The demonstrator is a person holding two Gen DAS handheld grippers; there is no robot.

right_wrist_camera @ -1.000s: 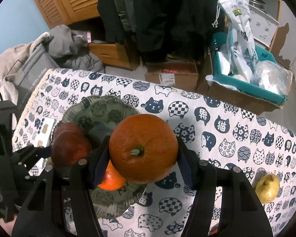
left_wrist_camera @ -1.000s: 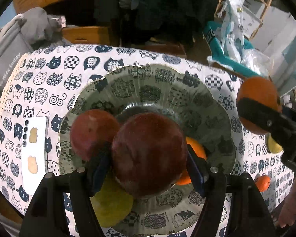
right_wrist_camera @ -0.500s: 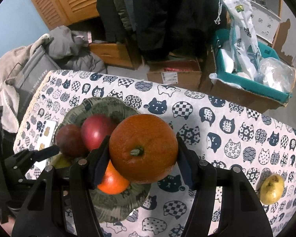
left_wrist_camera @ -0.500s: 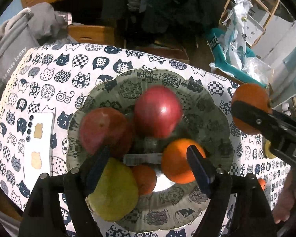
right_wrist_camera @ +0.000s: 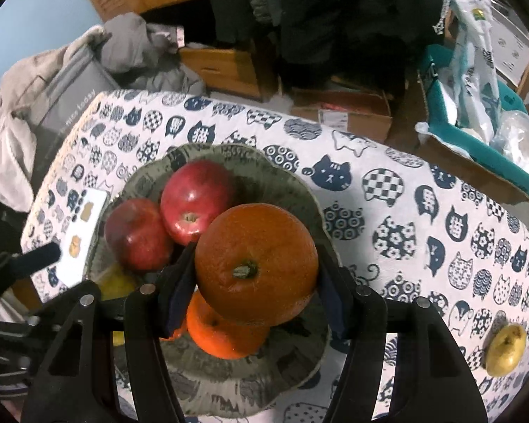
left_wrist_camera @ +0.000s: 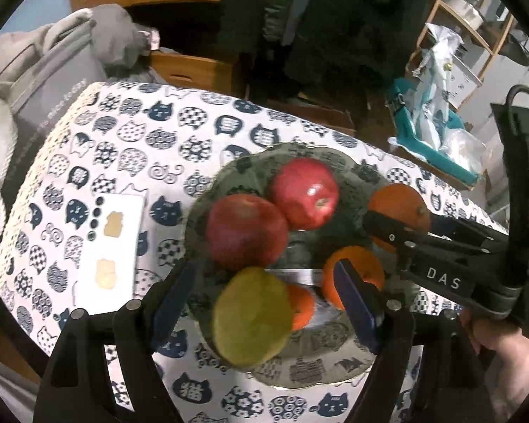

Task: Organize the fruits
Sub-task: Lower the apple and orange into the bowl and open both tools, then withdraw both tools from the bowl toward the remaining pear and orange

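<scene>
A dark patterned bowl (left_wrist_camera: 310, 370) on the cat-print tablecloth holds two red apples (left_wrist_camera: 306, 197) (left_wrist_camera: 245, 231), a yellow-green pear (left_wrist_camera: 252, 317) and two oranges (left_wrist_camera: 352, 271). My left gripper (left_wrist_camera: 264, 292) hovers open above the bowl's near side, with nothing pressed between its blue pads. My right gripper (right_wrist_camera: 255, 282) is shut on a large orange (right_wrist_camera: 255, 264), held over the bowl (right_wrist_camera: 236, 155) above the orange (right_wrist_camera: 222, 335) lying in it. In the left wrist view the held orange (left_wrist_camera: 398, 208) sits at the bowl's right rim.
A white card (left_wrist_camera: 116, 246) lies left of the bowl. A yellow pear (right_wrist_camera: 504, 349) rests on the cloth far to the right. A grey bag (right_wrist_camera: 53, 105) and a teal box (right_wrist_camera: 476, 141) stand beyond the table edges. A hand (left_wrist_camera: 504, 352) grips the right tool.
My left gripper let go of the red apple, which now lies in the bowl, then opened wider and drew back. My right gripper carried the orange down over the bowl.
</scene>
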